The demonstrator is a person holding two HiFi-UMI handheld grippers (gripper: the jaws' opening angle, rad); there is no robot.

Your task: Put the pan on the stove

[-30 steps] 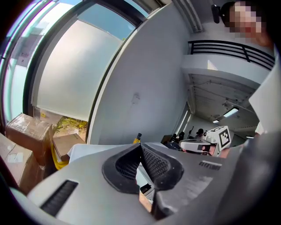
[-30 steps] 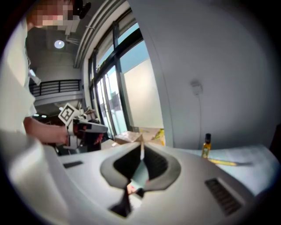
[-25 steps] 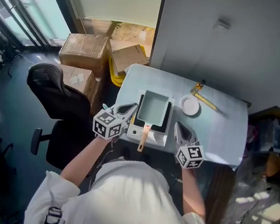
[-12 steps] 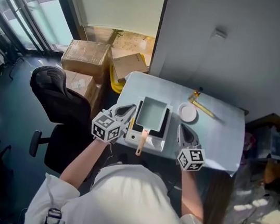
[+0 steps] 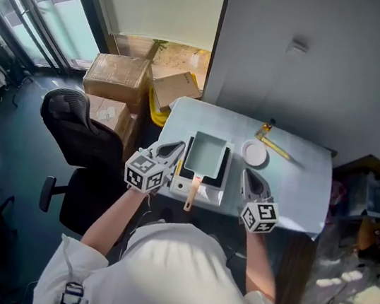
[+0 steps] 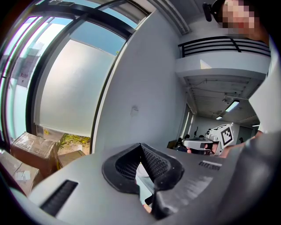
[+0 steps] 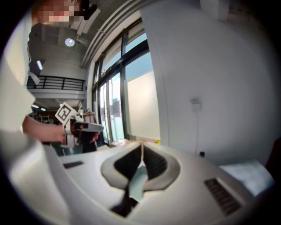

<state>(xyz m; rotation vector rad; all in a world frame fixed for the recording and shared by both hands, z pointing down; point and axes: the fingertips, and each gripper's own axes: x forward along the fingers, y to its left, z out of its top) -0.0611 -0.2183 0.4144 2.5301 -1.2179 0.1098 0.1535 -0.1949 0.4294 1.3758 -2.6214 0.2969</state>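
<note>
In the head view a rectangular pale-green pan (image 5: 205,154) with a wooden handle (image 5: 192,192) sits on a white single-burner stove (image 5: 205,192) on the small table (image 5: 299,186). My left gripper (image 5: 178,146) hovers just left of the stove, jaws shut and empty. At the stove's right side my right gripper (image 5: 245,176) is likewise shut with nothing in it. In the left gripper view the left gripper (image 6: 142,151) shows its jaws meeting, and the right gripper (image 7: 142,157) does the same in its own view.
A white round lid or dish (image 5: 255,153) and a yellow-handled tool (image 5: 275,145) lie at the table's back. A black office chair (image 5: 81,139) stands to the left, with cardboard boxes (image 5: 119,79) behind it. A grey wall (image 5: 318,68) runs behind the table.
The head camera shifted slightly between the earliest frame and now. Both grippers hold the same places beside the stove, and the pan has not moved.
</note>
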